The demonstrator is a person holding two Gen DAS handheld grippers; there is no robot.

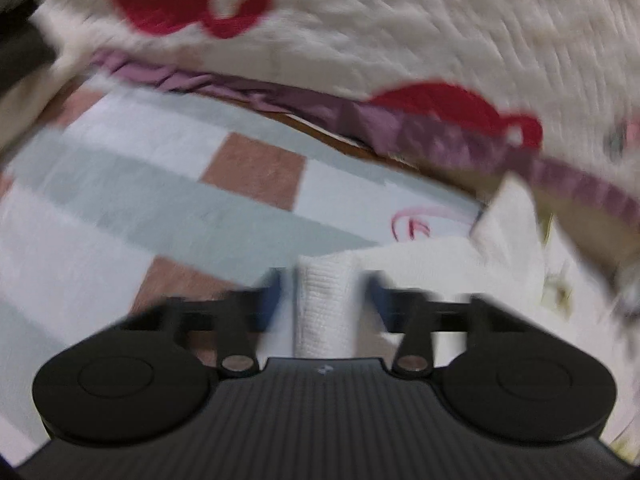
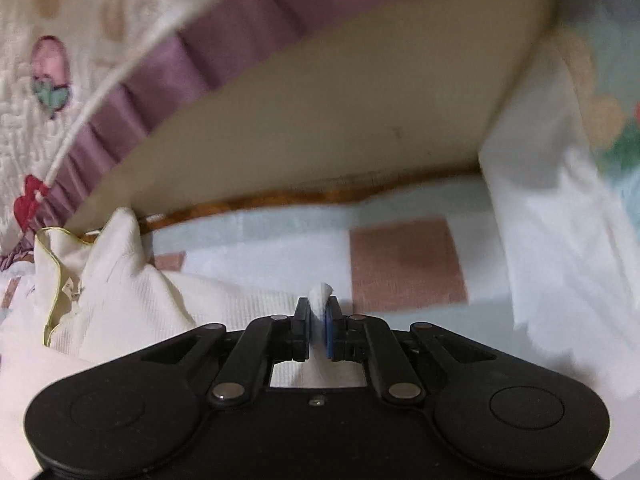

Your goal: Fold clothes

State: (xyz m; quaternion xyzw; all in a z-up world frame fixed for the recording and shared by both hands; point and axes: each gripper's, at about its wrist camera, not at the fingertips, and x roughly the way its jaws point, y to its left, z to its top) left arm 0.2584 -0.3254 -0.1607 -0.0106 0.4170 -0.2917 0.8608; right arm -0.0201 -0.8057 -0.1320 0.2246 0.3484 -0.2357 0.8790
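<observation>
While both views are blurred, I can read the grips. My right gripper (image 2: 318,322) has its blue-padded jaws pressed almost together on a pinch of the white ribbed cotton garment (image 2: 132,292); a small tuft of cloth pokes out above the pads at 12 o'clock, and the bulk of the garment bunches away toward 9 o'clock, its yellow-trimmed edge upturned. My left gripper (image 1: 323,300) stands partly open, a band of the same white ribbed cotton garment (image 1: 326,312) running up between the two pads; blur keeps me from telling whether the pads touch it, so I cannot say the grip is made. From there the cloth spreads toward 2 o'clock. Beneath lies a checked blanket in pale blue, white and brown squares (image 1: 132,184). A white quilt with red appliqué and a purple pleated frill (image 1: 400,40) fills 12 o'clock. No containers visible.
</observation>
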